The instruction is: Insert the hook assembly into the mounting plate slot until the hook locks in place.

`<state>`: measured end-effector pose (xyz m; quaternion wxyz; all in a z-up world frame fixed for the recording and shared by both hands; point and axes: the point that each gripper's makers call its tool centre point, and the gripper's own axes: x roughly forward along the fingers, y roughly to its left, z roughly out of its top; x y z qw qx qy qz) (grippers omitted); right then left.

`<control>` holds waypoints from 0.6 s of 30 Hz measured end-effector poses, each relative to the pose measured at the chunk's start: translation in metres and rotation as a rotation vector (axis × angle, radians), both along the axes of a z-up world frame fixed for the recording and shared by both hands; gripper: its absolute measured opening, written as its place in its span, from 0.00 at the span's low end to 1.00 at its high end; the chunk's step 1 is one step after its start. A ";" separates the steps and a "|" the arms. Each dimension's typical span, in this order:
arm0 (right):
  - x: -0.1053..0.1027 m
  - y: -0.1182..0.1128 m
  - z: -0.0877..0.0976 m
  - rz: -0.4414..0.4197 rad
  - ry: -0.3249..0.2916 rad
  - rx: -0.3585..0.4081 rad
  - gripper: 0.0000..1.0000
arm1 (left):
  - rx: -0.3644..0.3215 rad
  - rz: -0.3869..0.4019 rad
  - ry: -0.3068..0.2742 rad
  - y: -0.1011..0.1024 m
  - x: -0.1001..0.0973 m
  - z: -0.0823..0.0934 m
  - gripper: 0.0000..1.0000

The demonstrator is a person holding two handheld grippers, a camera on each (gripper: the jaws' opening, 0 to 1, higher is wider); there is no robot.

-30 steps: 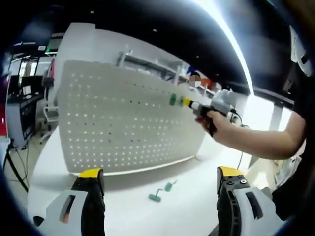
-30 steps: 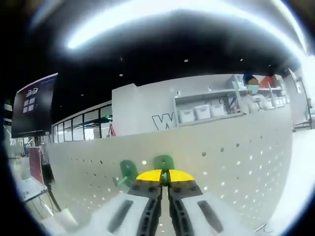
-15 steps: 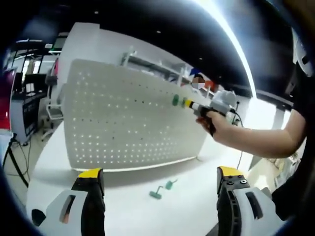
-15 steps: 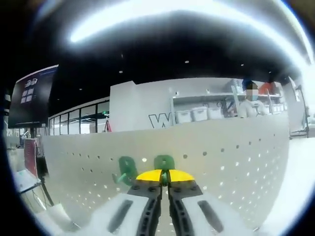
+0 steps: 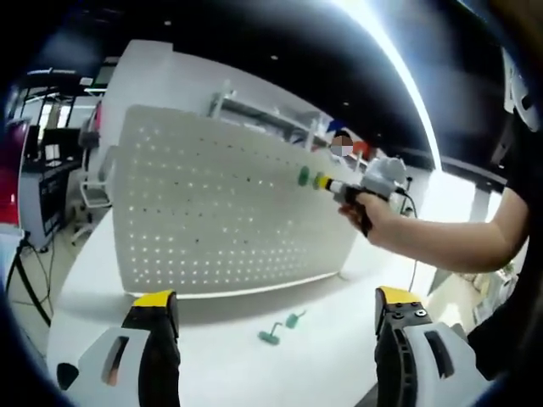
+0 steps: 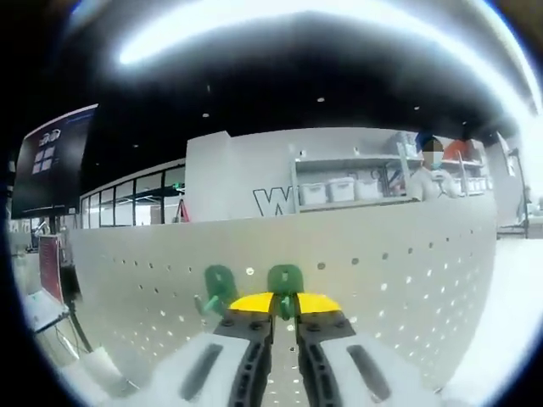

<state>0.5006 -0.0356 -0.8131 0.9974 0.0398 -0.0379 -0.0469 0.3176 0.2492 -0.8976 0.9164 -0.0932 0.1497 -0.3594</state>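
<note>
the step in hand looks like the insertion itself: the right tongs (image 6: 281, 298) are pinched nearly together on a green hook (image 6: 285, 279), holding it right against the upper part of the white pegboard (image 6: 399, 280), which stands upright on the white surface (image 5: 221, 360). in the left gripper view the same right tongs (image 5: 326, 181) reach in from the right in a person's hand (image 5: 373, 212), tip at the board's face, with a second green hook (image 5: 303, 175) already sitting on the board just to its left; whether the held hook has actually entered a hole cannot be told. the next move probably calls for a steady push straight into the hole, then a small settle downward until the piece catches, without tipping the thin board. the left tongs (image 5: 276, 305) stand wide apart and hold nothing, low over the near part of the surface. two more green hooks (image 5: 280, 329) lie loose on the surface in front of the board. the board is a flat matt panel with regular rows of small round holes, some letting light through; the hooks look like moulded plastic, rounded at the head with a short bent stem. the tong tips are yellow over dark, ribbed bodies.
</note>
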 end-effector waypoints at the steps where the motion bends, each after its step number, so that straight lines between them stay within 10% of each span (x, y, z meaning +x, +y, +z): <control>1: 0.000 0.000 -0.001 -0.001 0.007 -0.001 0.07 | -0.002 0.000 0.001 0.000 0.000 0.000 0.98; 18: -0.017 -0.003 0.046 0.026 -0.071 -0.001 0.18 | 0.006 0.027 -0.012 0.005 -0.014 0.006 1.00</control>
